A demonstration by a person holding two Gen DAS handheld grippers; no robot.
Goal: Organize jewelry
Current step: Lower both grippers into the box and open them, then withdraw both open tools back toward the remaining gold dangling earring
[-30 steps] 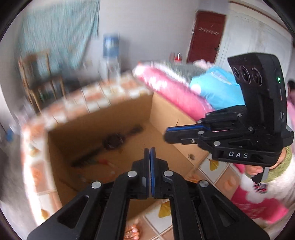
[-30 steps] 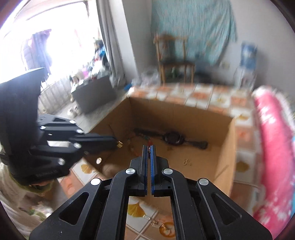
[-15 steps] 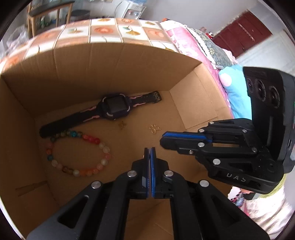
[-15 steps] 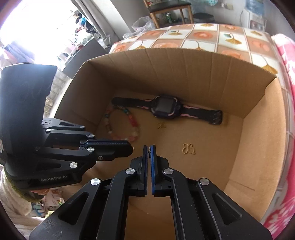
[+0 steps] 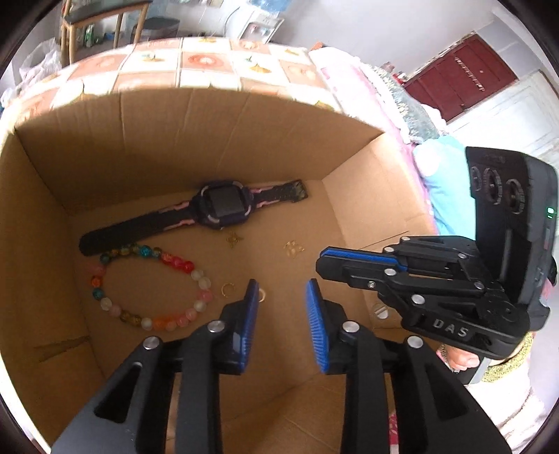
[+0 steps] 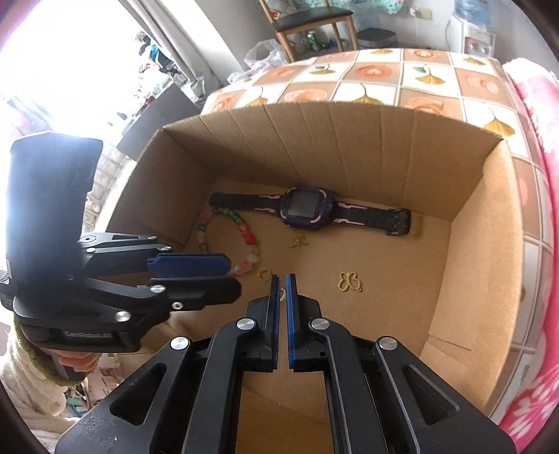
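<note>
An open cardboard box (image 5: 174, 139) (image 6: 349, 146) holds a black and pink watch (image 5: 223, 204) (image 6: 307, 207), a coloured bead bracelet (image 5: 153, 323) (image 6: 244, 234), two gold charms (image 5: 233, 239) (image 6: 349, 282) and two small gold rings (image 5: 227, 290) (image 6: 264, 274). My left gripper (image 5: 283, 290) (image 6: 230, 276) hangs over the box floor. Its jaws are opening with nothing between them, and the rings lie just beyond its left finger. My right gripper (image 6: 282, 279) (image 5: 321, 262) is beside it, shut to a sliver, with no item seen gripped.
The box stands on a cloth with orange and white flower squares (image 6: 384, 73). Pink bedding (image 6: 538, 139) runs along the right side. A wooden chair (image 6: 307, 21) stands behind the table. A hand in a cream sleeve (image 6: 38, 370) holds the left gripper.
Both grippers have dropped from above the rim down into the box. The left jaws, shut earlier, now stand apart, and two gold rings have appeared on the floor beside the bracelet.
</note>
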